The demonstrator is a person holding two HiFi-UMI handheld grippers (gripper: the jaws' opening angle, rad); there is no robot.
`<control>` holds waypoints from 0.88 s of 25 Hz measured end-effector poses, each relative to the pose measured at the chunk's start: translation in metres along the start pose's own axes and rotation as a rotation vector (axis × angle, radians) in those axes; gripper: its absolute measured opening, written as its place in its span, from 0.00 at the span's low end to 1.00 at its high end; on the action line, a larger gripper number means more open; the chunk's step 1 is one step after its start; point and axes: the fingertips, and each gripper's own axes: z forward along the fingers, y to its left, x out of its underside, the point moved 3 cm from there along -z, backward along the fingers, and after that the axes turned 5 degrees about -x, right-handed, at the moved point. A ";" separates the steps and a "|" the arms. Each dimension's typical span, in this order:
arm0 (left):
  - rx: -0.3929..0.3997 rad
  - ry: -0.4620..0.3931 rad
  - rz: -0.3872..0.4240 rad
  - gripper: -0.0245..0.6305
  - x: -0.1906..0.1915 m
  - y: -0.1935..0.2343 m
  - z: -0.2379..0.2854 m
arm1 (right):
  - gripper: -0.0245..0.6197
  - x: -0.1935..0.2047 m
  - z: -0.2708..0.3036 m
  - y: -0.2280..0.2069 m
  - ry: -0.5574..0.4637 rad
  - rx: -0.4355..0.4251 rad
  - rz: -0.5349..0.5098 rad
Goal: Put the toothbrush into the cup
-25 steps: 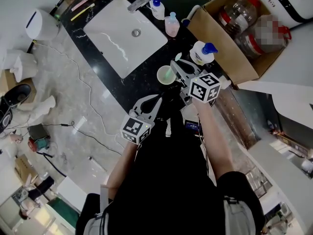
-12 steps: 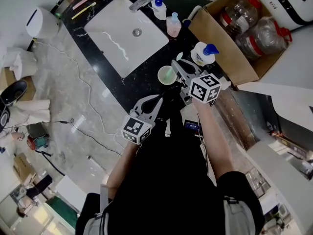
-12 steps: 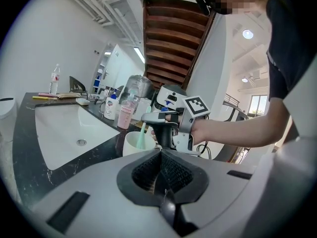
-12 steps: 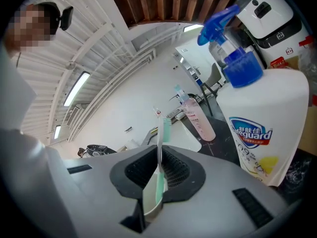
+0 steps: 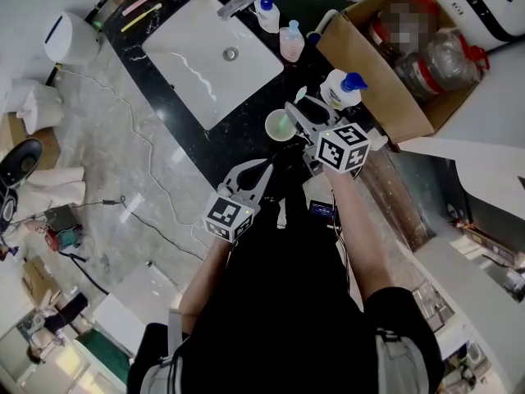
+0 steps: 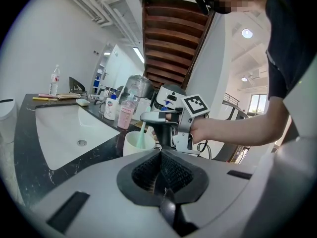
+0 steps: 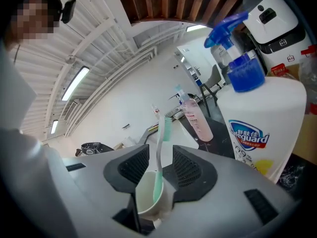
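The slim mint-green plastic toothbrush (image 7: 165, 129) leans inside the smooth pale round cup (image 7: 144, 196) at lower centre. Right tongs (image 7: 161, 156), just opened wide, flank it without touching; left tongs (image 6: 159, 155) are pressed together, empty.

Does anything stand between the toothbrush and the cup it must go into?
Nothing visible does: the toothbrush already stands in the cup, between the parted jaws of the right gripper, which have just been opening.

Cup (image 6: 130, 146): white, round, upright on the dark counter, right of the sink. Toothbrush (image 7: 159, 158): mint green with a paler neck, standing inside the cup, handle end down, bristled head up, slightly tilted.
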 end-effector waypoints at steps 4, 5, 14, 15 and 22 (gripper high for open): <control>-0.001 -0.003 0.005 0.05 -0.001 -0.002 -0.002 | 0.25 0.001 -0.008 0.005 0.009 0.014 -0.024; -0.001 0.000 0.008 0.05 -0.002 -0.004 -0.003 | 0.25 0.002 -0.011 0.007 0.017 0.020 -0.042; -0.010 -0.013 0.019 0.05 0.001 -0.021 -0.007 | 0.19 0.016 -0.036 0.043 0.087 0.015 -0.261; -0.012 -0.015 0.018 0.05 0.001 -0.023 -0.008 | 0.15 0.017 -0.038 0.047 0.085 0.007 -0.273; -0.031 -0.034 0.020 0.05 0.001 -0.038 -0.021 | 0.06 0.026 -0.064 0.083 0.044 -0.058 -0.299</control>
